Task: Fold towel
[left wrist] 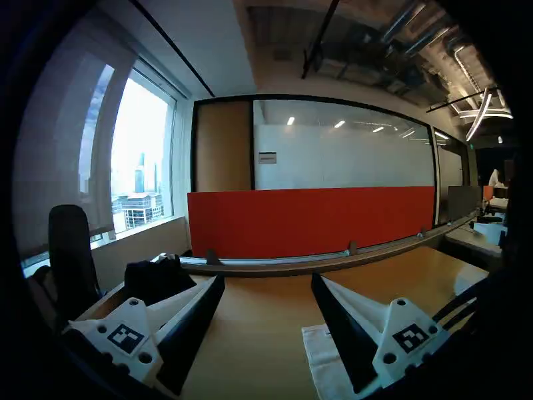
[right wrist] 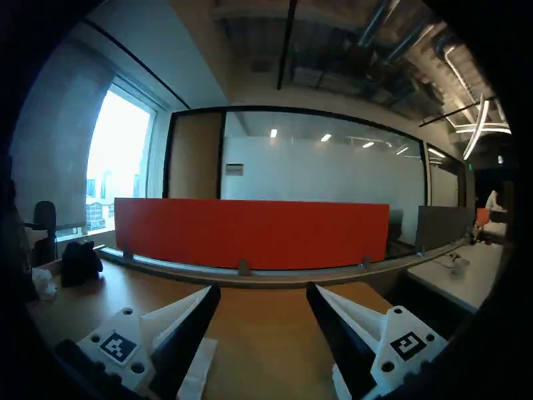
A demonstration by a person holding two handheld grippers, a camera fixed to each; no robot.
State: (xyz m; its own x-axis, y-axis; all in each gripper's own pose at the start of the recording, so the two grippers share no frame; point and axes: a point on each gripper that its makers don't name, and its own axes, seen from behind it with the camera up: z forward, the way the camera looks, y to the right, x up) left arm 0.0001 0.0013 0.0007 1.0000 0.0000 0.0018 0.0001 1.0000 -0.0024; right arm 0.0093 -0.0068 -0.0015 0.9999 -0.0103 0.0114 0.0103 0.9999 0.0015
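Towel (left wrist: 318, 353) and jaws had not met. The left gripper (left wrist: 266, 279) stood with its jaws spread wide and nothing between them but bare desk (left wrist: 266, 320). The right gripper (right wrist: 262, 288) was likewise wide open and held nothing.

In the left gripper view the white cloth lay flat on the near part of the wooden desk, its corner showing just under and beside the right-hand finger. In the right gripper view a strip of it lay by the left-hand finger at the near edge. Another scrap of white sat low by the right-hand finger, and I could not tell whether that was the same towel. The rest of it was hidden below the fingers, so I could not say if any fold was in it.

Farther off, a dark bundle (left wrist: 156, 277) sat at the far left of the desk. A red screen (left wrist: 313, 220) ran along the desk's far edge, and a bright window (left wrist: 140, 167) stood on the left.

As I judged it, the folding had not begun: both grips, the lift and the fold were all left to do.
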